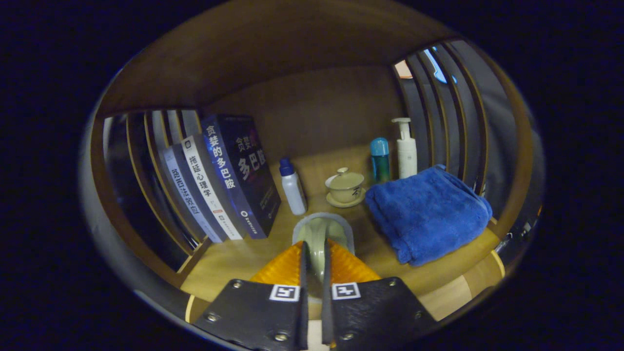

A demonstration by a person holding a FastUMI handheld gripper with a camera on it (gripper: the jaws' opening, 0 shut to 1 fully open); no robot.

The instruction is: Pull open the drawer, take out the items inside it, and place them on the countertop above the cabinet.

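A pale green ceramic dish (319, 234), glossy and rounded at the rim, sits pinched between the two fingers of the hand-held gripper (315, 253), which are drawn close together with both pressing on the dish's near edge; it rests low over the smooth wooden surface (234, 258) of an open-fronted alcove with slatted wooden sides. Just beyond the dish stands a small white plastic bottle with a dark blue cap (292, 187), and to its right a cream lidded teacup on a matching saucer (345, 187). Farther back, near the right slats, a slim teal bottle (380, 160) stands just beside a white pump dispenser (405, 148). A thick blue towel (426, 212), folded into a soft plush block, lies to the right of the fingers. To the left, four books (219, 183) lean together against the slatted side, their spines glossy in white, grey and dark blue. The plain wooden back panel (317, 112) closes the alcove behind them.
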